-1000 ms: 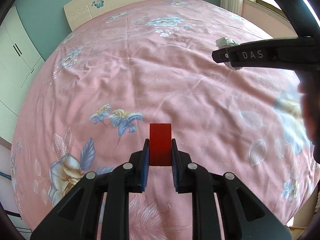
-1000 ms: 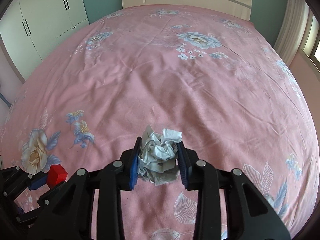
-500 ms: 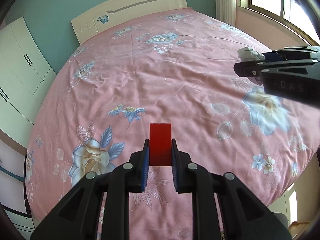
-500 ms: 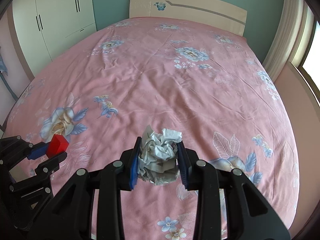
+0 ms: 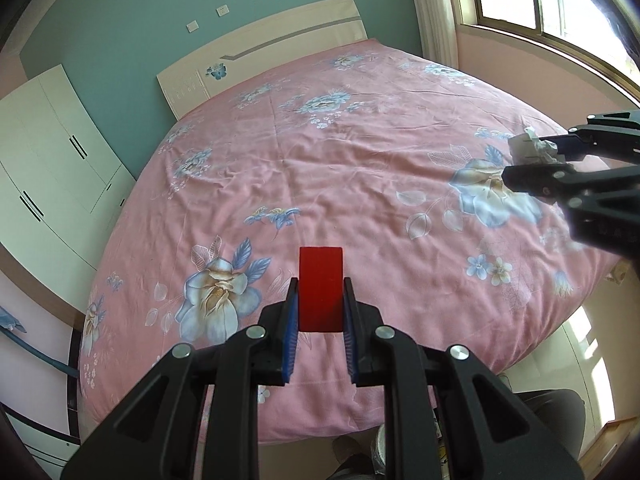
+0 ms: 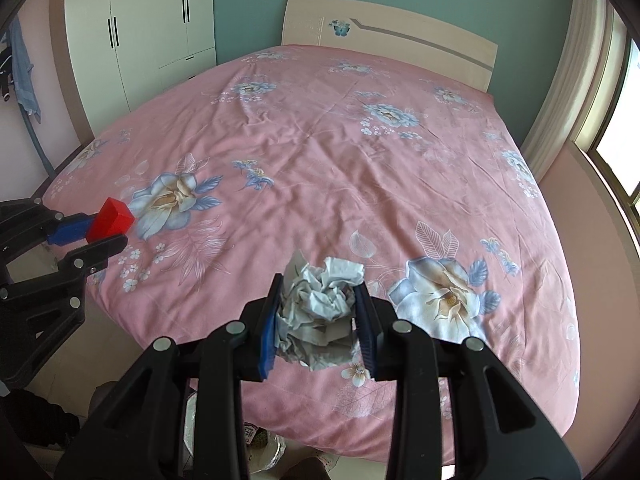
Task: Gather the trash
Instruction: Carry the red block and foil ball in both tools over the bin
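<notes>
Left wrist view has the left gripper [image 5: 321, 312] at six o'clock, its two blue-padded fingers [image 5: 291, 334] drawn in until they press both sides of a red block [image 5: 321, 288]. The block stands upright between them and juts past the tips toward twelve o'clock, held in the air above the pink floral bedspread [image 5: 340, 168]. At three o'clock in that view the right gripper [image 5: 538, 156] reaches in from the edge with a crumpled paper ball [image 5: 530, 148] pinched at its tips.

Right wrist view shows that right gripper [image 6: 320, 312] at six o'clock, jaws parted only as wide as the wad and squeezing the grey-white paper ball [image 6: 320, 312] from both sides, clear of the bedspread [image 6: 360, 160] near the foot edge. At nine o'clock the left gripper [image 6: 105, 226] comes in holding the red block [image 6: 111, 218]. The two grippers are well apart. A cream headboard [image 6: 400, 32] stands at twelve o'clock and a white wardrobe [image 6: 140, 32] at ten o'clock.
</notes>
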